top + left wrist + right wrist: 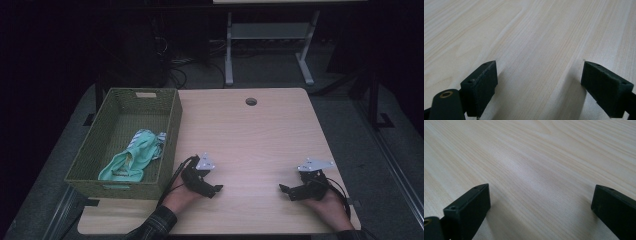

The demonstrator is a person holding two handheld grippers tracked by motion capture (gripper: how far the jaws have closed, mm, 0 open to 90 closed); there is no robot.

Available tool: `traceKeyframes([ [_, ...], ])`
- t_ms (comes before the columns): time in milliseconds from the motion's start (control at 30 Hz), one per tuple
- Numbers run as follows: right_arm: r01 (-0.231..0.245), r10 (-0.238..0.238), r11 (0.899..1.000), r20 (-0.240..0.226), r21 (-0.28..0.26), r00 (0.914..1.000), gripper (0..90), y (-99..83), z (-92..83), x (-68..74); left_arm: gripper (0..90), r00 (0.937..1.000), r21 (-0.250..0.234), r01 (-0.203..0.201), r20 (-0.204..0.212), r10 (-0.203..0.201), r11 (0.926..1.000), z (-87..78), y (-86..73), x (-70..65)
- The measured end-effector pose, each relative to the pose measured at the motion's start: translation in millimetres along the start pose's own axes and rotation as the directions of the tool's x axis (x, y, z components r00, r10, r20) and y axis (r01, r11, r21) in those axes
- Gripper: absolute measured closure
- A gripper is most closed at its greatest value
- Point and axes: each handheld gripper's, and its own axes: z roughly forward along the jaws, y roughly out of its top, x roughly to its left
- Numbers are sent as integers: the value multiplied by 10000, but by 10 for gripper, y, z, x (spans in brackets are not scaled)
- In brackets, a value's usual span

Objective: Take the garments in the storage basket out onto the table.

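I am resting my left gripper [216, 189] and right gripper [283, 189] wide open and empty on the table [260, 135], facing each other, leaving the green garment [131, 157] lying in the basket [171, 131] at ten o'clock.

**Green garment in basket, left of left gripper**

Mint-green cloth [131, 159], crumpled with a pale striped patch, lies bunched in the near part of an olive woven basket [172, 120]. It sits left of the left gripper [212, 190], apart from it, behind the basket wall.

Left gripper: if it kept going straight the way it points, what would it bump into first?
Probably the right gripper. The left gripper, jaws open and empty, points across the bare table toward it; nothing lies between.
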Motion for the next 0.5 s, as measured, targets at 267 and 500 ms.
traceKeyframes([
  [267, -29, 29, 10000, -20, 27, 10000, 18, 3, 1, 2, 132, 9999, 190, 131, 25, -131, 9997, -4, 35, 15],
  [500, -33, 33, 10000, -20, 28, 10000, 18, 3, 1, 2, 133, 9995, 29, 292, 77, -292, 9996, -45, 57, 25],
])
